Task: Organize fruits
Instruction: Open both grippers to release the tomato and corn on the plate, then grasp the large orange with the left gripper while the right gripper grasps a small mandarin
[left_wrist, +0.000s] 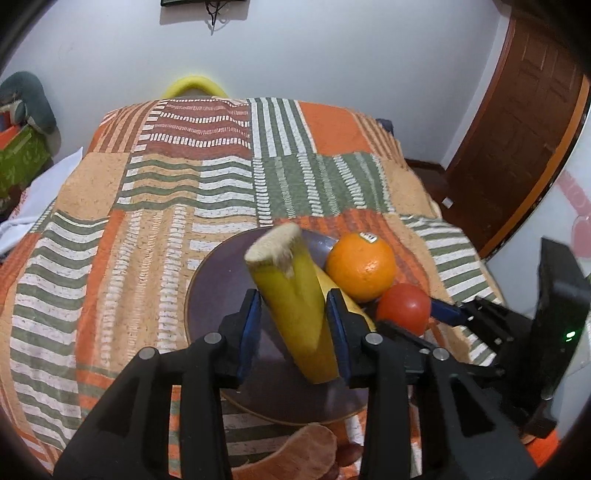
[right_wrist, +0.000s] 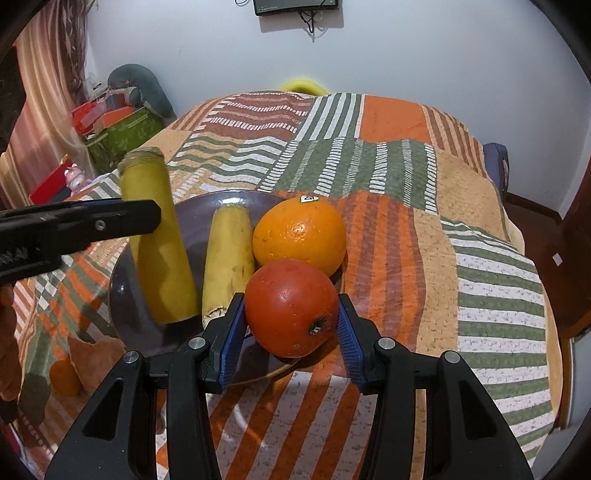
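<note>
My left hand-held gripper (left_wrist: 293, 314) is clamped on a banana piece (left_wrist: 291, 295) tilted over the plate (right_wrist: 192, 214), the right one (right_wrist: 291, 325) hugs the tomato (right_wrist: 291, 306), so I'd lower both gently, clear of the orange (right_wrist: 299, 236).

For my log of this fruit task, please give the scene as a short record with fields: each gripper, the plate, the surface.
left gripper: shut on an upright yellow banana piece over the plate
right gripper: around the red fruit; contact unclear
plate: dark, holds second banana piece, orange, red fruit
surface: striped cloth
</note>
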